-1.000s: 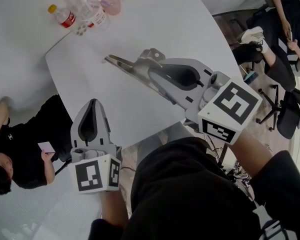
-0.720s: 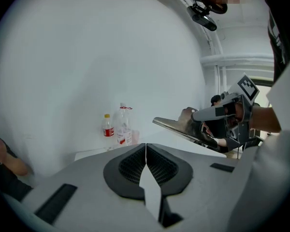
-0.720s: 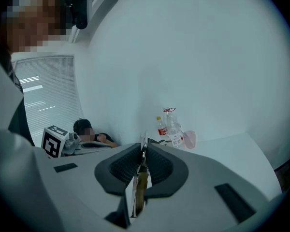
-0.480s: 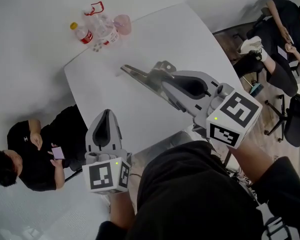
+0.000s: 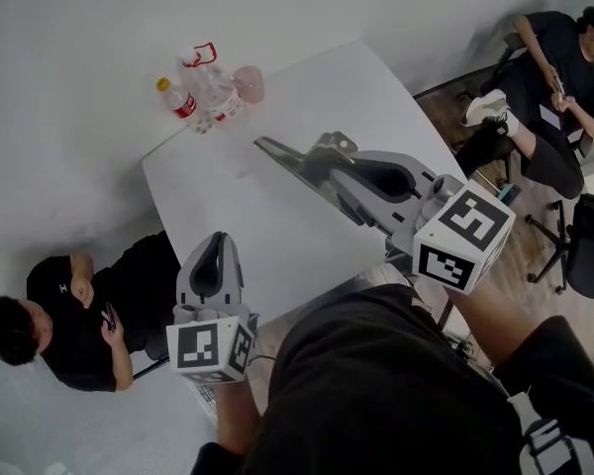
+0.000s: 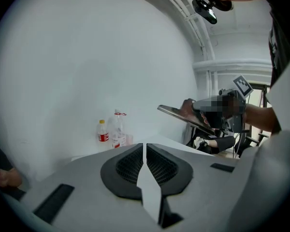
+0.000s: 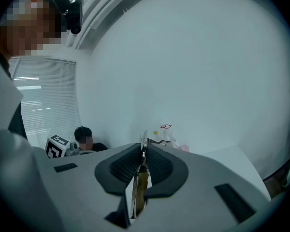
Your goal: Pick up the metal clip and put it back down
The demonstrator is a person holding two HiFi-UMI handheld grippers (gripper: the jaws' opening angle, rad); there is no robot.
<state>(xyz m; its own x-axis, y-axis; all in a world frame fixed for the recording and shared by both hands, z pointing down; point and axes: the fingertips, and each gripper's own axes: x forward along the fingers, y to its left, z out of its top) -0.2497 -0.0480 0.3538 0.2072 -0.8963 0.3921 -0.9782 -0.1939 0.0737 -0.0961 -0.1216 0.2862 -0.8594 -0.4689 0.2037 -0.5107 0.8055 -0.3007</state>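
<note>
Clip [image 5: 280, 154] stays pinched in right claw [image 5: 324, 162], raised over surface [image 5: 277, 240] as before; left claw [image 5: 218, 238] closed on nothing.

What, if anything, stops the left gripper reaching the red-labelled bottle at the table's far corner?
Likely yes: the table between the left gripper and the red-labelled bottle is bare, and the metal clip in the right gripper sits right of that line. The left jaws are together and need opening first.
</note>
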